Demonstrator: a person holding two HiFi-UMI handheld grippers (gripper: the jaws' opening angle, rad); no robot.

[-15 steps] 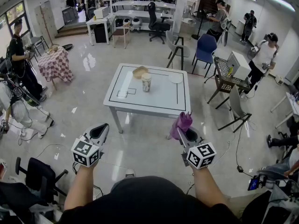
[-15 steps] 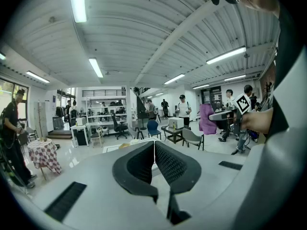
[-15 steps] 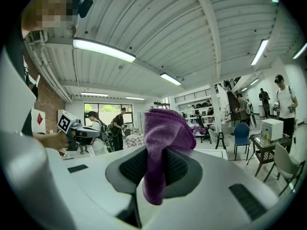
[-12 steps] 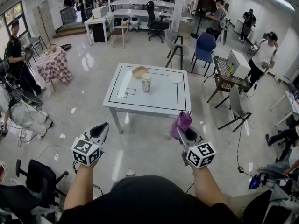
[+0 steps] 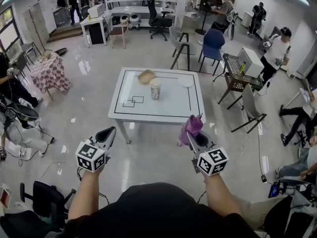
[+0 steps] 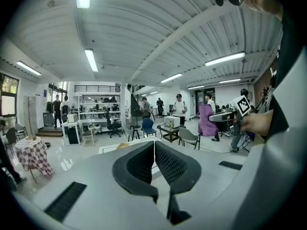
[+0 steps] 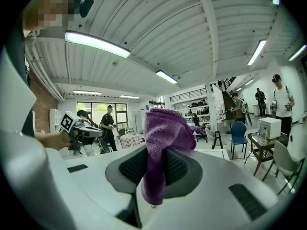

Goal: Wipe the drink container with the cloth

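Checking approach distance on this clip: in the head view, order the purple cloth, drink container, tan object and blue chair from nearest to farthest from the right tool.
1. Purple cloth, clamped in the right tool itself.
2. Drink container, mid-way along the table, ahead to the left.
3. Tan object, just behind the container.
4. Blue chair, beyond the table's far edge.

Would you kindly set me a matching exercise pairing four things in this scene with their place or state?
Things:
1. cloth
2. drink container
3. left tool
4. white disc

Places or states:
A. shut, nothing in it
B. upright on the table
C. clamped in the right tool
D. flat on the table, right of the container

Pairs: 1-C, 2-B, 3-A, 4-D
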